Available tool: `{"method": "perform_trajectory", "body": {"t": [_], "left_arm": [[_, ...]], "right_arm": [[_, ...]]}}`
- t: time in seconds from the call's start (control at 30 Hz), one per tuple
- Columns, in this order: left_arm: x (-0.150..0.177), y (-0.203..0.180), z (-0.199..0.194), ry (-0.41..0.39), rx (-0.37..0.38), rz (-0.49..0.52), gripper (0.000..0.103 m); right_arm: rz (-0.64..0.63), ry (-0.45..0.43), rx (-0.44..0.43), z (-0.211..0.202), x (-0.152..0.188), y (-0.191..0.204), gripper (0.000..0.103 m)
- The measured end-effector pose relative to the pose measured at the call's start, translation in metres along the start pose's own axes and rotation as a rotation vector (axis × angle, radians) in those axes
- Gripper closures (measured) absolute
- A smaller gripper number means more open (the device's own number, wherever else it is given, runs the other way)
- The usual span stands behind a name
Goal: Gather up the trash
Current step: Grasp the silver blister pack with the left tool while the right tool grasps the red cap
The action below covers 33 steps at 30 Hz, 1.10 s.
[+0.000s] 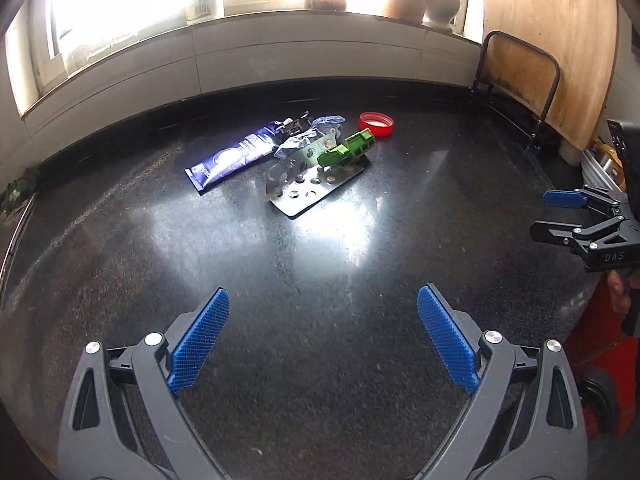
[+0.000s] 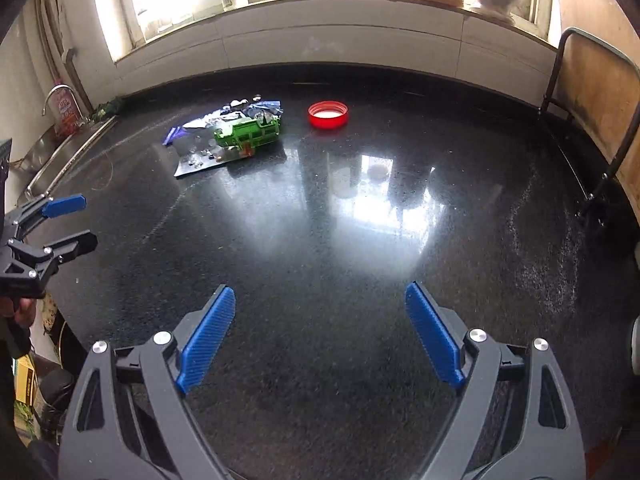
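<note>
Trash lies in a loose heap on the far part of the black counter [image 1: 320,320]: a blue squeezed tube [image 1: 230,156], a silver blister pack [image 1: 308,184], a green plastic piece [image 1: 347,151] on top of it, crumpled bluish wrap [image 1: 304,138], and a red lid [image 1: 376,123] apart to the right. In the right wrist view the same green plastic piece [image 2: 248,133], blister pack [image 2: 200,160] and red lid [image 2: 328,114] show. My left gripper [image 1: 323,312] hangs open and empty over the near counter. My right gripper [image 2: 320,308] is open and empty too, well short of the trash.
A windowsill with jars and a white mortar [image 1: 442,0] runs along the back wall. A wooden board in a metal rack [image 1: 552,52] stands at the right. A sink and tap [image 2: 60,120] lie at the left. Something red [image 1: 600,364] sits below the counter's right edge.
</note>
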<state>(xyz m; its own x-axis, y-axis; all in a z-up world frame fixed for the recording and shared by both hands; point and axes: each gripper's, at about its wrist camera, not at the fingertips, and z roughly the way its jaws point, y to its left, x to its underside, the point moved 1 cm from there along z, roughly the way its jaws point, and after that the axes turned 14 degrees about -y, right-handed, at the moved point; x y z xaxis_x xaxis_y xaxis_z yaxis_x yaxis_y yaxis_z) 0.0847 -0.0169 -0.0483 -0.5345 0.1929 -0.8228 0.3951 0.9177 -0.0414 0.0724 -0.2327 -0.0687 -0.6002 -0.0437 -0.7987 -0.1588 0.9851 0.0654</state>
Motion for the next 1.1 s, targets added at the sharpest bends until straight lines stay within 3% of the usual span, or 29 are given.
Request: {"method": "perform_trajectory", "body": {"t": [0.17, 0.4, 0.57, 0.77, 0.8, 0.9, 0.93, 1.1], "left_arm": [[-0.019, 0.027, 0.062, 0.130, 0.004, -0.034, 0.011], [-0.046, 0.043, 0.111, 0.105, 0.107, -0.013, 0.011], [-0.061, 0.049, 0.137, 0.085, 0.132, 0.055, 0.015], [-0.062, 0.042, 0.154, 0.097, 0.154, 0.108, 0.048], [-0.063, 0.040, 0.153, 0.099, 0.172, 0.099, 0.064], [-0.063, 0.034, 0.146, 0.114, 0.158, 0.085, 0.089], [-0.062, 0.032, 0.141, 0.112, 0.149, 0.079, 0.095], [-0.064, 0.020, 0.103, 0.056, 0.089, 0.070, 0.100]], "right_arm": [[-0.031, 0.106, 0.021, 0.066, -0.022, -0.021, 0.019], [-0.062, 0.145, -0.005, 0.140, -0.066, -0.031, 0.019], [-0.120, 0.130, -0.027, 0.182, -0.105, -0.022, 0.019], [-0.152, 0.096, -0.089, 0.219, -0.133, -0.010, 0.023], [-0.157, 0.091, -0.099, 0.223, -0.136, -0.008, 0.028], [-0.162, 0.067, -0.117, 0.222, -0.141, 0.000, 0.054], [-0.156, 0.070, -0.107, 0.221, -0.140, 0.000, 0.054], [-0.142, 0.016, -0.059, 0.196, -0.132, 0.003, 0.054]]}}
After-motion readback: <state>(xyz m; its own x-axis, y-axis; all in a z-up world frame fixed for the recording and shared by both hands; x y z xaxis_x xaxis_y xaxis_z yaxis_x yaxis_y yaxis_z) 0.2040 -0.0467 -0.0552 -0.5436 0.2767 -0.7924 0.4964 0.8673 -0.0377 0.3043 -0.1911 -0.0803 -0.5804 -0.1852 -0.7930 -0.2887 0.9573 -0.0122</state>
